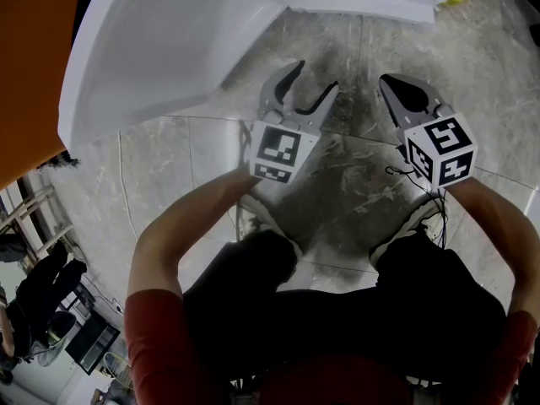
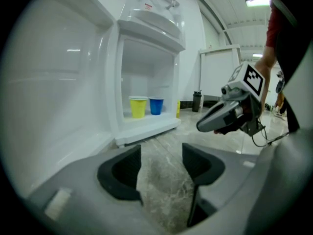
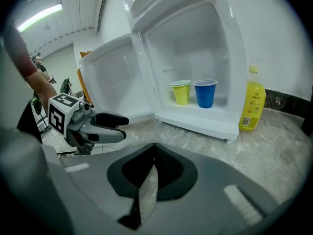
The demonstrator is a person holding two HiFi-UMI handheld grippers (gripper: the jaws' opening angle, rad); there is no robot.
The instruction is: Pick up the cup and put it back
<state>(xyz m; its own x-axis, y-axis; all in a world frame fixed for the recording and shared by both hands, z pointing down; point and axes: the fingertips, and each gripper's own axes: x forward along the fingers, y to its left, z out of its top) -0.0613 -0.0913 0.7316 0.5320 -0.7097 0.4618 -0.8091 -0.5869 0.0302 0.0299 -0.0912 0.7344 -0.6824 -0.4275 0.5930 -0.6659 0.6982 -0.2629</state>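
Head view: a person stands on a grey marble floor (image 1: 354, 184) before a small white refrigerator (image 3: 195, 48). Its door (image 3: 115, 80) is swung open toward the left of the frame. The left gripper (image 1: 314, 78) sits at centre and the right gripper (image 1: 390, 87) at centre right. Both are held above the floor and point toward the top of the frame.

Left gripper view: the jaws of the left gripper (image 2: 161, 163) stand released, with only bare floor showing between them. The right gripper (image 2: 201, 125) appears at the right of the frame.

Right gripper view: the jaws of the right gripper (image 3: 152, 148) are clenched tip to tip, with nothing between them. The left gripper (image 3: 126, 128) appears at the left of the frame, its jaws parted.

A yellow plastic cup (image 3: 181, 92) and a blue plastic cup (image 3: 205, 93) stand upright, just beside each other, on the bottom shelf inside the refrigerator. The yellow cup is the one on the left. Both are well apart from either gripper. A yellow plastic bottle (image 3: 252, 99) stands upright on the floor just beside the refrigerator, at the right of the frame.
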